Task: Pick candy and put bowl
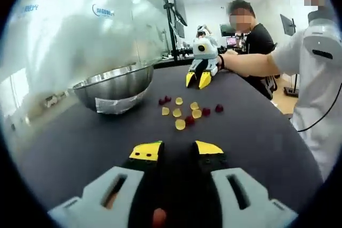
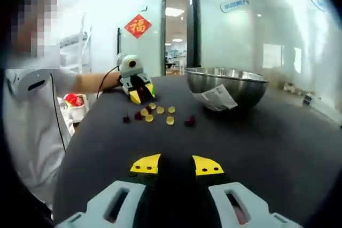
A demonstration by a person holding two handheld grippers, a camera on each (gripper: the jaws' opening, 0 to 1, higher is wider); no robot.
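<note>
the candies (image 1: pixel 181 112) lay scattered on the dark table (image 1: pixel 256 142) just beside the steel bowl (image 1: pixel 113 86). both the left gripper (image 1: pixel 176 151) and right gripper (image 2: pixel 177 165) hung clear with jaws spread, empty. small gummies could slip a loose pinch.

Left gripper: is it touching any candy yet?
Apart. In the left gripper view, the left gripper has bare black table between its yellow tips and the nearest yellow candy; the jaws stand open and empty.
</note>
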